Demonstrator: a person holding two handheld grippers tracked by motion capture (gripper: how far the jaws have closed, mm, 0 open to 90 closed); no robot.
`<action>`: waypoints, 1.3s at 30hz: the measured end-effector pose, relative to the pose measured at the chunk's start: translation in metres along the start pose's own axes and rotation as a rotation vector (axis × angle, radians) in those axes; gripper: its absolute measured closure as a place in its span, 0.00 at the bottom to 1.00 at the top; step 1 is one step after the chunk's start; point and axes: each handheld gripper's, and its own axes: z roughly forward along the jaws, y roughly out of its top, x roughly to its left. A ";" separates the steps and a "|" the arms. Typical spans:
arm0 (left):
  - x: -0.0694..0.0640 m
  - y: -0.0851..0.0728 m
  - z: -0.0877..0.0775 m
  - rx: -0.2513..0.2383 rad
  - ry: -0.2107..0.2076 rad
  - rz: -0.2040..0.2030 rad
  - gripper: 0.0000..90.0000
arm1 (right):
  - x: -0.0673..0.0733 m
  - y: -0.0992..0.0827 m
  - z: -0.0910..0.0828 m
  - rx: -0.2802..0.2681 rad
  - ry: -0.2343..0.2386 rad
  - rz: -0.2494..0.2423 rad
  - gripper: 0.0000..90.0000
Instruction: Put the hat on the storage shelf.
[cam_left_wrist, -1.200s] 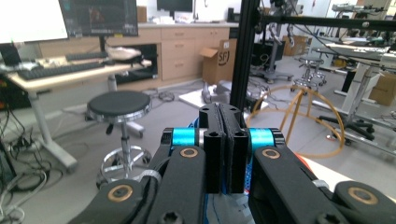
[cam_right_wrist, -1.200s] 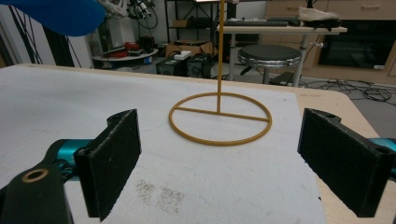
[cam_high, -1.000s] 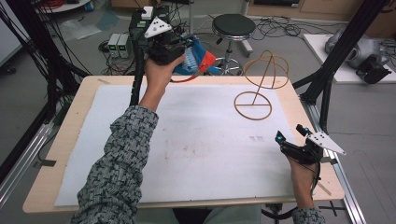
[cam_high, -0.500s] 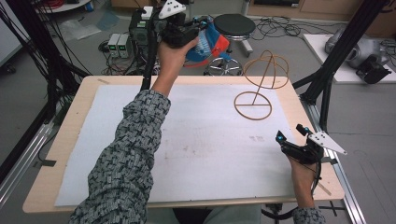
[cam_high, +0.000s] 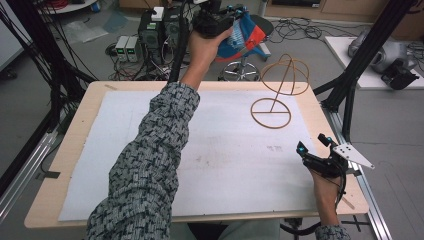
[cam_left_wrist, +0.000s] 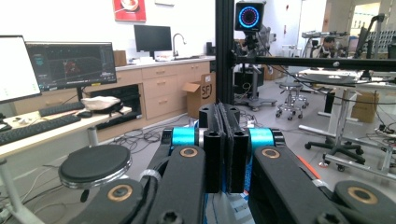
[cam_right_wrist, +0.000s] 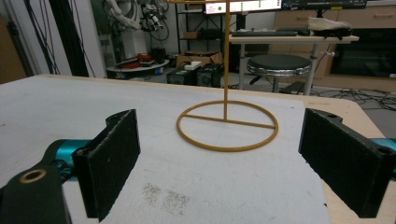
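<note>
Presently left gripper (cam_high: 235, 20) carries pinched blue-orange-white cloth item (cam_high: 245, 35) aloft; next, hang it on yellow wire stand (cam_high: 277, 90); right gripper (cam_high: 314, 145) gapes, empty.

High view overhead; right gripper view low, sharing the wire stand (cam_high: 277, 92).

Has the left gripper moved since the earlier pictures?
Yes. The left gripper, shut on a blue and red cloth, went farther beyond the table's far edge.

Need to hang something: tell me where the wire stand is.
In the high view the wire stand stands upright at the table's far right, ahead of the right gripper.
</note>
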 end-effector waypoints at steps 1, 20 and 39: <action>-0.001 0.001 0.003 0.001 -0.003 0.001 0.98 | 0.000 0.000 0.000 0.000 0.000 0.000 0.13; -0.012 0.007 0.050 -0.002 -0.037 -0.022 0.98 | 0.004 -0.002 -0.004 0.026 0.029 -0.027 0.13; -0.046 0.007 0.088 0.024 -0.102 0.010 0.98 | 0.003 -0.003 -0.008 0.030 0.030 -0.029 0.13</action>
